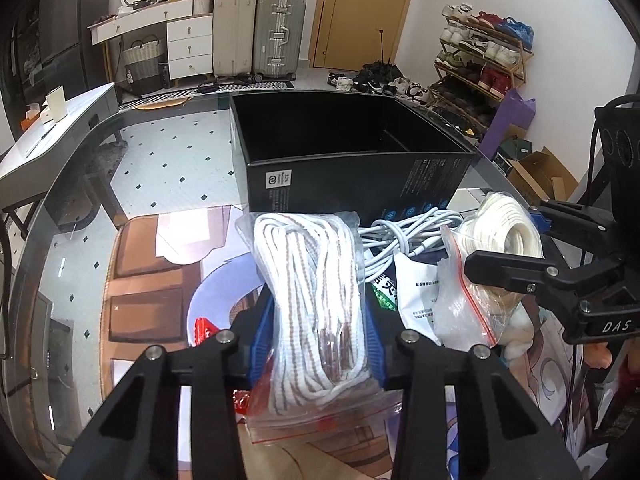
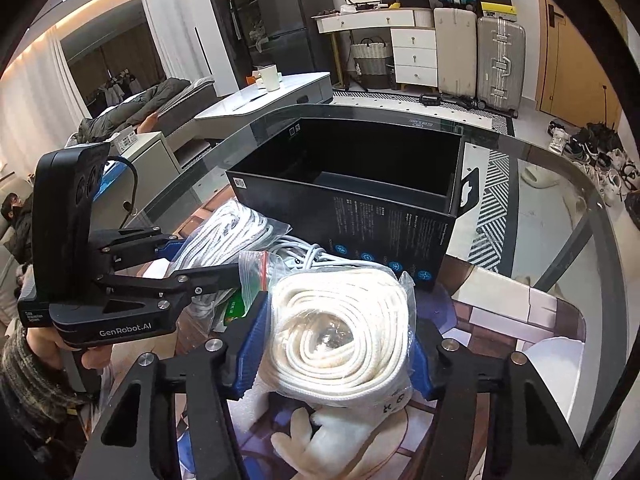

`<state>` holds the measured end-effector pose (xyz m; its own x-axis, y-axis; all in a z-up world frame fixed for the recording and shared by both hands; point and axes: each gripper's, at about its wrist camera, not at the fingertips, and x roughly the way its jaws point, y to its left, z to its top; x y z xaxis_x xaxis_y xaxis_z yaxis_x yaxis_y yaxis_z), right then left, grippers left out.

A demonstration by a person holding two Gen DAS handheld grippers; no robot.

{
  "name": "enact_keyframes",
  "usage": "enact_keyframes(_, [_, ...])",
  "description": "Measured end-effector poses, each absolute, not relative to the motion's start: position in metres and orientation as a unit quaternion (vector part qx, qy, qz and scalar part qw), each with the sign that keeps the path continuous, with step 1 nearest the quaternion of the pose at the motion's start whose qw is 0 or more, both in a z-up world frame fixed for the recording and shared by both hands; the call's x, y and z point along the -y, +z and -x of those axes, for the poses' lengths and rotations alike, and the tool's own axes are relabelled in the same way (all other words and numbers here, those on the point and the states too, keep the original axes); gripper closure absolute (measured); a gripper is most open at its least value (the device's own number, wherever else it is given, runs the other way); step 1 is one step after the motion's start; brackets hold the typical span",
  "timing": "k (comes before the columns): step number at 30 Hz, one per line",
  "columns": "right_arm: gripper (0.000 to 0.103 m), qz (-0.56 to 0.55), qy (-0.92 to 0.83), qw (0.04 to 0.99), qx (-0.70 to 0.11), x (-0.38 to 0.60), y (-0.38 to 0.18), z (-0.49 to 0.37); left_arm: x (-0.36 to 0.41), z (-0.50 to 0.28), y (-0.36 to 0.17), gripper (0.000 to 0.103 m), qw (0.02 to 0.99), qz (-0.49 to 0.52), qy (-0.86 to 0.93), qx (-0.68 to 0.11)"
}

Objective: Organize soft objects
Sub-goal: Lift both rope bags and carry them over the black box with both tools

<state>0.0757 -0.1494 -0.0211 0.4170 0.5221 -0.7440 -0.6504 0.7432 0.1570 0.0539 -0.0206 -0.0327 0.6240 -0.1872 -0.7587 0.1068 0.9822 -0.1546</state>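
My left gripper (image 1: pixel 318 344) is shut on a clear zip bag of white-and-brown rope (image 1: pixel 316 292), held just before an open black box (image 1: pixel 352 160). My right gripper (image 2: pixel 336 356) is shut on a bagged coil of cream rope (image 2: pixel 340 328), also seen in the left wrist view (image 1: pixel 504 236). The box (image 2: pixel 360 184) stands right behind both bags and looks empty. A bundle of white cable (image 1: pixel 404 236) and a white printed pouch (image 1: pixel 420 296) lie between the two bags. A white plush toy (image 2: pixel 320 440) lies under the right gripper.
All of this sits on a round glass table (image 1: pixel 140 168) with a printed mat (image 1: pixel 152 280). A red packet (image 1: pixel 206 330) lies left of my left gripper. Suitcases, drawers, a shoe rack and a low white table stand in the room behind.
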Motion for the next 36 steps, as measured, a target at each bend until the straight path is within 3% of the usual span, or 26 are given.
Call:
enact_keyframes(10, [0.066,0.029,0.341,0.849,-0.403,0.165,-0.009,-0.076,0.019,-0.045,-0.023,0.071,0.908,0.057,-0.089,-0.405])
enact_keyframes(16, [0.069,0.037,0.336,0.848,-0.408,0.163,-0.01,-0.072,0.016,-0.042,-0.019,0.071,0.91,0.06,-0.087,-0.4])
enact_keyframes(22, [0.081,0.03,0.344,0.843,-0.412,0.165,-0.009,-0.07,0.018,-0.039,-0.02,0.071,0.91,0.057,-0.089,-0.401])
enact_keyframes(36, [0.082,0.003,0.335,0.859,-0.387,0.181,0.017,-0.06,0.014,-0.029,-0.006,0.071,0.918,0.056,-0.086,-0.383])
